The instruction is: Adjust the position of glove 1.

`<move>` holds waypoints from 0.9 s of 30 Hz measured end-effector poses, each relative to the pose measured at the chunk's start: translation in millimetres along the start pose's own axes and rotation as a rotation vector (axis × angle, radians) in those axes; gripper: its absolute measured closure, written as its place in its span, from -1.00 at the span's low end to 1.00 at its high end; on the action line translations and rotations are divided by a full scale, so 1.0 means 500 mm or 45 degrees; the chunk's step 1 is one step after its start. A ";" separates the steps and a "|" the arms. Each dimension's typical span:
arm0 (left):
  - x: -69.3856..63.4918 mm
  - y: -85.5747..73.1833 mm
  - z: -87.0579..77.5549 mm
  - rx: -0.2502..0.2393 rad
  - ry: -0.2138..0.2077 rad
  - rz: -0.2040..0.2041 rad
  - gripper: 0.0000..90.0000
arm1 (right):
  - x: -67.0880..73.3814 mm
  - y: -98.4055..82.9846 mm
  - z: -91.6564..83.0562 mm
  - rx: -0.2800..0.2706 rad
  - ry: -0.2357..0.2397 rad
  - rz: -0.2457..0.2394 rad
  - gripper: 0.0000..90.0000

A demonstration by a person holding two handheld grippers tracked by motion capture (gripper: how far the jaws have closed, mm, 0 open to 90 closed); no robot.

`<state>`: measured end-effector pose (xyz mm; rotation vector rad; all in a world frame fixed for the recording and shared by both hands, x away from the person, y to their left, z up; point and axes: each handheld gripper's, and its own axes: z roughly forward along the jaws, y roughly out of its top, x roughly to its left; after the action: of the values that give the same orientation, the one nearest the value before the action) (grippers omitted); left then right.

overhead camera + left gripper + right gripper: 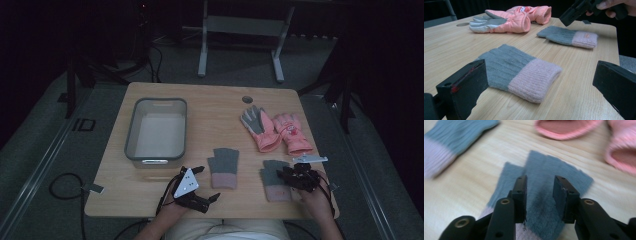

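right gripper (pixel 540 195) hangs over the grey and pink knit glove (pixel 274 180) near the person's right side of the table (pixel 210 107). its jaws are a little way apart, and the glove lies flat under them, not pinched. i think the glove could get missed here. the gap is small and the wool is thin and flat, so the jaws might close on air, or grab just a bit of fuzz that slips out on the way up. pushing down too hard could drag the glove and bunch it up, or nudge it closer to the table edge, which is near.

left gripper (pixel 197 186) has its jaws wide apart and holds nothing. the other knit glove (pixel 520 71) lies just in front of it, flat on the wood.

two puffy pink gloves (pixel 275 129) sit close behind the right one. a wide swing could bump them. the grey bin (pixel 156 131) stands well apart on the left side, so a loose grip may drop a glove on the way over, i think.
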<state>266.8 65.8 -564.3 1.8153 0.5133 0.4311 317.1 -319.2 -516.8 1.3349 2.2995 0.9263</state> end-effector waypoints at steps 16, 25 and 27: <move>0.001 -0.001 -0.001 -0.005 0.003 -0.008 -1.00 | 0.001 -0.009 0.040 0.165 0.068 -0.216 0.30; 0.003 -0.001 -0.001 -0.007 -0.002 -0.015 -1.00 | 0.003 -0.019 0.043 0.123 0.053 -0.193 0.48; 0.003 -0.001 -0.001 -0.008 -0.002 -0.018 -1.00 | 0.002 -0.020 0.043 0.112 0.055 -0.187 0.52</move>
<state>267.7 67.2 -564.5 1.8047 0.5227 0.4212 322.2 -314.1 -539.4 1.1709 2.4594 0.8234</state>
